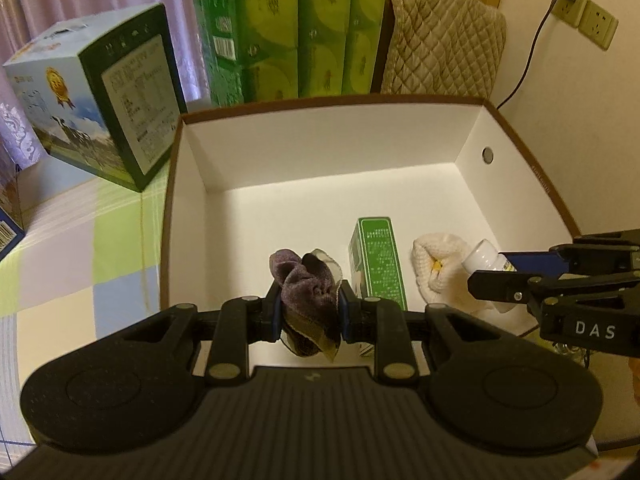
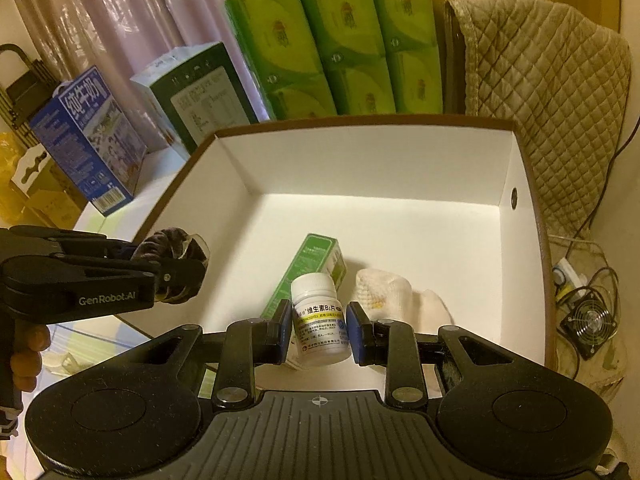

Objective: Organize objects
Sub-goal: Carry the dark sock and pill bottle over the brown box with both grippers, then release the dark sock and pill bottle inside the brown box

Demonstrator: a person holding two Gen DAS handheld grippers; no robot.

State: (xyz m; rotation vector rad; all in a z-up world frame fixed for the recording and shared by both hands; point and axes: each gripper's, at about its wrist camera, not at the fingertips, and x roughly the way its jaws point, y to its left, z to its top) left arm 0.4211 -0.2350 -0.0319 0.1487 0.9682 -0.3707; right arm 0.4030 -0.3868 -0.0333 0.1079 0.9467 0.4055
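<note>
A white-lined cardboard box with a brown rim lies open in front of me. On its floor rest a small green carton and a cream cloth. My left gripper is shut on a crumpled purple cloth, held above the box's near left side. My right gripper is shut on a white pill bottle, upright over the near part of the box, just above the cream cloth.
Milk cartons stand left of the box on a checked tablecloth. Green tissue packs and a quilted cover rise behind it. Wall sockets, cables and a small fan are at the right. A hand holds the left gripper.
</note>
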